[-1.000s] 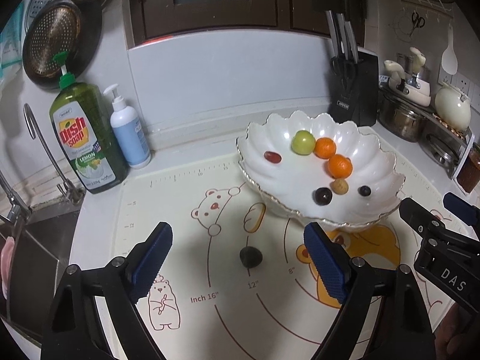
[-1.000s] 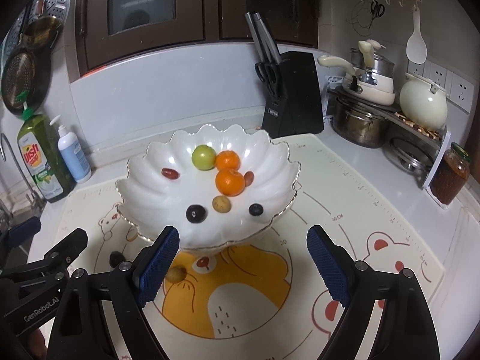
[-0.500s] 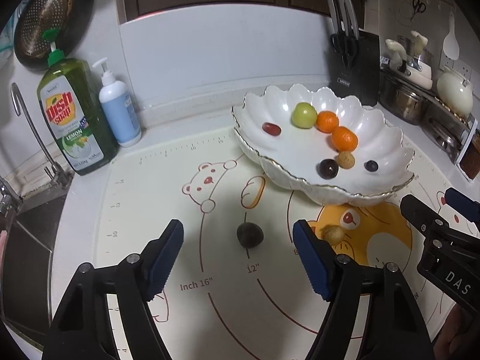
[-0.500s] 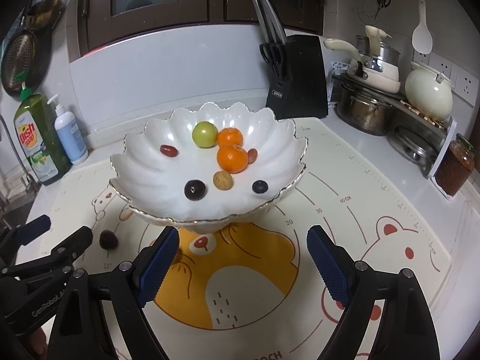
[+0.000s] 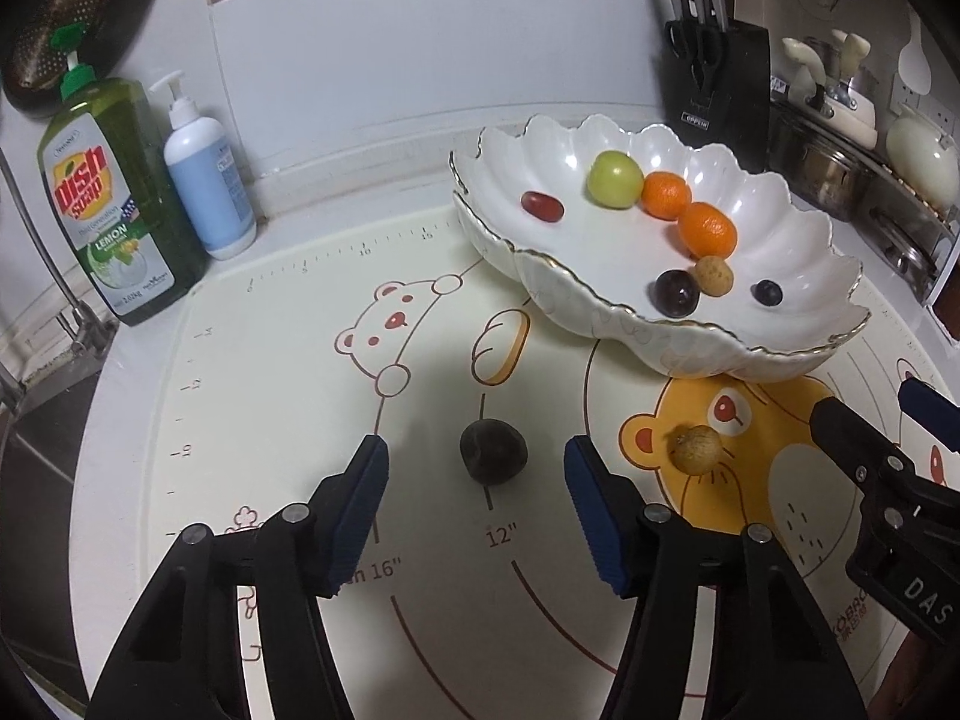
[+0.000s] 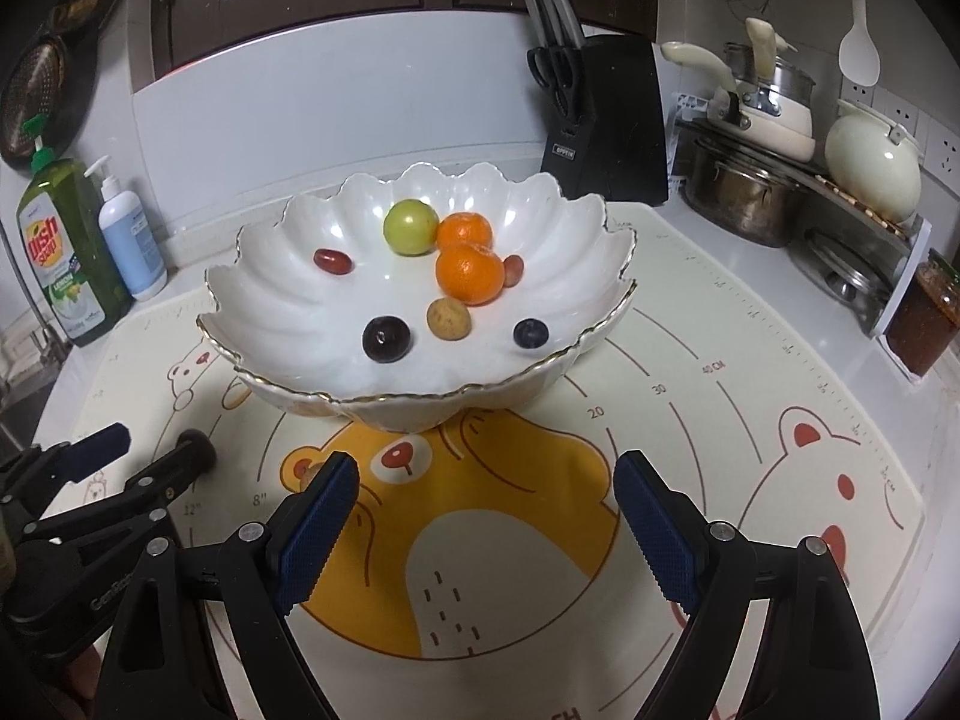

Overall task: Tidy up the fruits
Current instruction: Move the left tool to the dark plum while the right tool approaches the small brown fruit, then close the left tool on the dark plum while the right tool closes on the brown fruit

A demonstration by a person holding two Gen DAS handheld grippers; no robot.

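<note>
A pale silicone baking mat printed with cartoon bears and measuring rings covers the white kitchen surface. On the mat stands a white scalloped ceramic bowl with a gold rim. It holds a round green fruit, two orange mandarins touching each other, two small red oval fruits, a dark purple round fruit, a tan knobbly fruit and a blueberry.

The left gripper, black with blue-padded fingers, points down at the mat. Its fingers are closing, with a dark, nearly black round fruit lying on the mat between them; neither pad touches it. The right gripper, of the same make, has its fingers spread wide over the yellow bear print with nothing between them. A small tan rough-skinned fruit lies on the mat just right of the left gripper, near the bowl's foot.

At the back left stand a green dish-soap bottle and a white-and-blue pump bottle; a black knife block is behind the bowl.
</note>
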